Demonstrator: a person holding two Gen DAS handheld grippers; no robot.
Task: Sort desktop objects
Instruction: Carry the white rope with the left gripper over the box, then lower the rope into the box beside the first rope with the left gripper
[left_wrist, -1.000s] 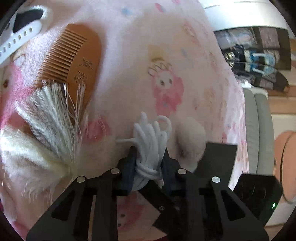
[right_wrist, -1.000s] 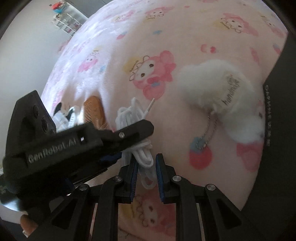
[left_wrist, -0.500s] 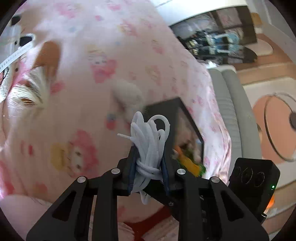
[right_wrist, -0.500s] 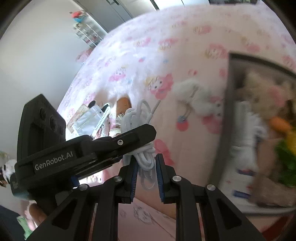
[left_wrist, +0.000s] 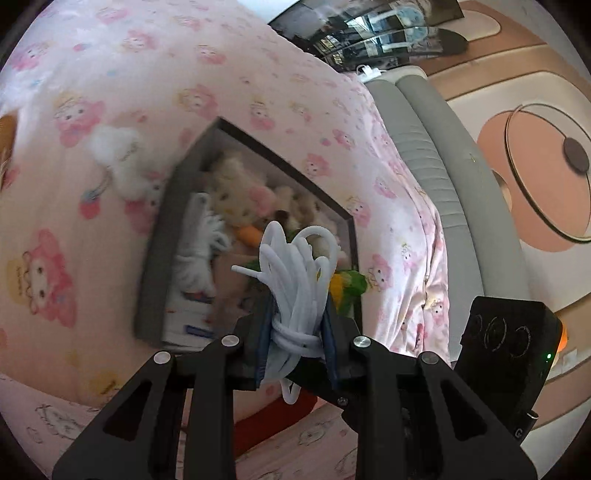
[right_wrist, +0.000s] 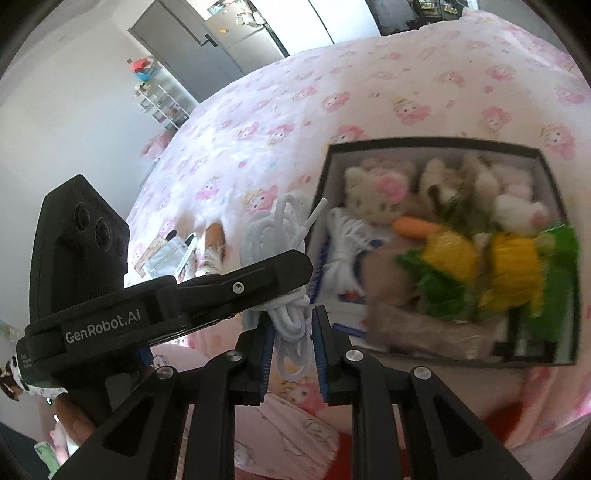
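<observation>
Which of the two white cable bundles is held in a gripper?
The coiled white cable clamped in the left gripper, above the box; the other white bundle already lies inside it.

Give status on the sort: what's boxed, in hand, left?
Done: the box already holds plush toys, toy corn and one white cord bundle. In hand: the left tool is shut on a second white cable bundle near the box, not released. Left: the fluffy white charm and the comb on the bedspread.
</observation>
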